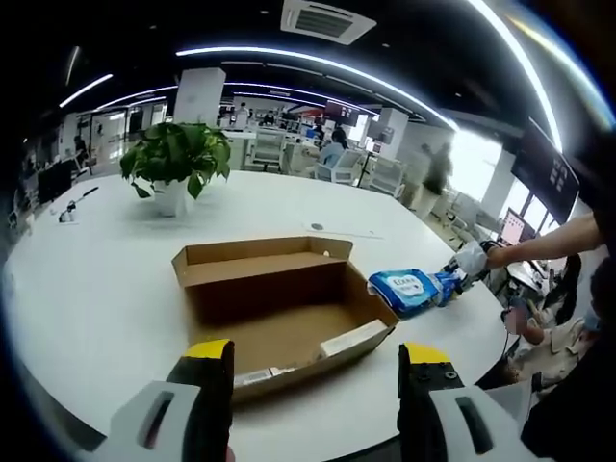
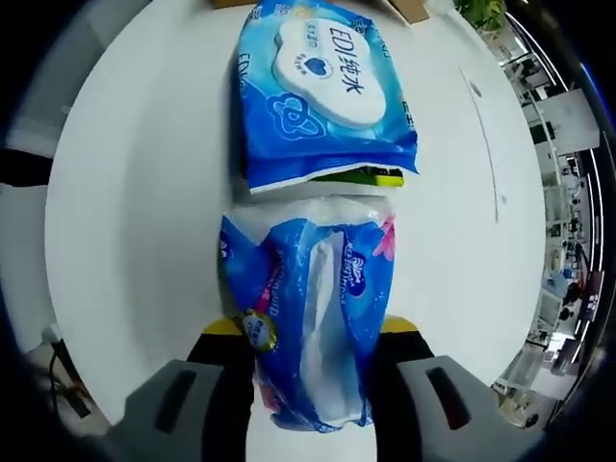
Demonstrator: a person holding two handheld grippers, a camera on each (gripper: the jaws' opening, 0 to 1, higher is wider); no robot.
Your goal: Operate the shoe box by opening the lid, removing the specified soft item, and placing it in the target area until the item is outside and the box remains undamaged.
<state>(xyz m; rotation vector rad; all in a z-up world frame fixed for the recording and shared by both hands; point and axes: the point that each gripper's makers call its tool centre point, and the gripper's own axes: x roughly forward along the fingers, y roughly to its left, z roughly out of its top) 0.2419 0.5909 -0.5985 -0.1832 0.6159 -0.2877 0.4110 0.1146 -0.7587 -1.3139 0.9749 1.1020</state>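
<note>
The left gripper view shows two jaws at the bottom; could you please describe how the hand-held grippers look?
The left hand-held gripper has two black jaws with yellow tips, rising from pale grey bodies with dark slots. The right hand-held gripper looks the same: black jaws, yellow tips, grey slotted bodies. In the left gripper view, the right one appears whitish at the end of a person's arm.

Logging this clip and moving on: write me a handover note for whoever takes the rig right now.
Left gripper: open, holding nothing, facing the open brown cardboard shoe box on the round white table.
Right gripper: shut on the soft blue plastic tissue pack, beside the box, above the table.
A blue-and-white wet wipes pack lies on the table just ahead of it.
Done: lid open, tissue pack out, box looks intact.
Left: set the tissue pack down, release.
</note>
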